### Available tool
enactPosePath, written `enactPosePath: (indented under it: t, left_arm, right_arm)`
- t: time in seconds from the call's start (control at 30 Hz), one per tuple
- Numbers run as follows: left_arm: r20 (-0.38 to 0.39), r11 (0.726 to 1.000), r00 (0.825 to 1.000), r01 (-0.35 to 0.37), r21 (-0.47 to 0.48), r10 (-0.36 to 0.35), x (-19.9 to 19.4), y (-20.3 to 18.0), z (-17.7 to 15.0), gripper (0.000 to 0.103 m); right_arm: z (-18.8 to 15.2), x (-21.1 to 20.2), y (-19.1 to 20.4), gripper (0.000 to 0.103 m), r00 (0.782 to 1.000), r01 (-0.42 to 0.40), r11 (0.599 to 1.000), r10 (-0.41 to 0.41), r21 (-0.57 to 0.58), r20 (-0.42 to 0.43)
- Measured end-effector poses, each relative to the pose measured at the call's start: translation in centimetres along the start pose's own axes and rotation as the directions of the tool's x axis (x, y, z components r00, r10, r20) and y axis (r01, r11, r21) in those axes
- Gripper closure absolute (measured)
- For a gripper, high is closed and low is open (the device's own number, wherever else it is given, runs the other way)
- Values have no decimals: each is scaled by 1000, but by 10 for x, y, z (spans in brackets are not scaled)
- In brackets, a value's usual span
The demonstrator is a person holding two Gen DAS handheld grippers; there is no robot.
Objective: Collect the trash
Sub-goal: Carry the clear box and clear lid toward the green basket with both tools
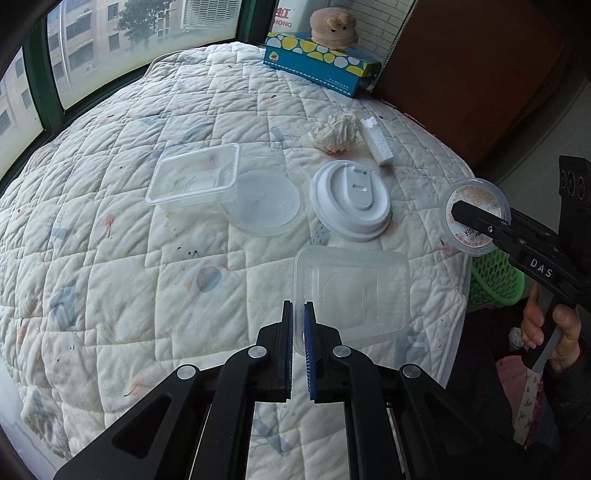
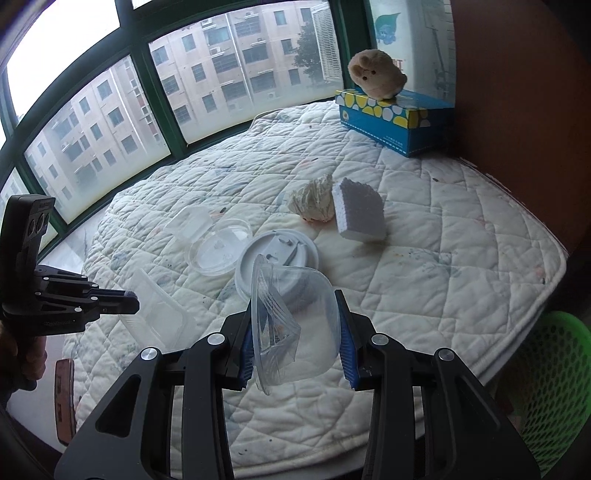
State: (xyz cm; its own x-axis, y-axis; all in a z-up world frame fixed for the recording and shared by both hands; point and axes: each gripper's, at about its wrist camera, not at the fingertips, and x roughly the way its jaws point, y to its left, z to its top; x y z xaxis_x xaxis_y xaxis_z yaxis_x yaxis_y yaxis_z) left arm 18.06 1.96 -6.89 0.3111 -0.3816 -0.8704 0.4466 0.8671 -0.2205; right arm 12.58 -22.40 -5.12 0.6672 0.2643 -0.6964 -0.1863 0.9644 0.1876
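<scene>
frames: black linked arms, silver round rivets
pads: blue, ribbed
marking: white "DAS" on right gripper [image 1: 480,225]

"DAS" stood in white letters on the right gripper [image 1: 458,212]; "HONG" showed in red on a white box [image 1: 290,14] behind the tissue box [image 1: 317,62].

Non-task items: white quilted cover [image 1: 110,229] spread over the table, faint prints and stains on it. Blue tissue box [image 1: 317,64] with yellow and white dots sits at the far edge, beige plush toy [image 1: 334,27] on top of it. Green-framed window [image 2: 155,92] behind, apartment blocks outside. Brown panel [image 1: 469,74] on the right.
</scene>
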Motion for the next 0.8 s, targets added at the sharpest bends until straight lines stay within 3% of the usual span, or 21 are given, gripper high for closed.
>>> enactPosePath:
  t: [0.43, 0.8]
  left_arm:
    - [-18, 987, 996, 84, 138, -83, 15, -92, 22, 97]
    - [-65, 956, 984, 176, 235, -165, 51, -184, 48, 97]
  right_arm:
    - [-25, -48, -63, 65, 995, 78, 990, -85, 119, 51]
    - [-62, -101, -147, 65, 967, 238, 940, -254, 243, 36]
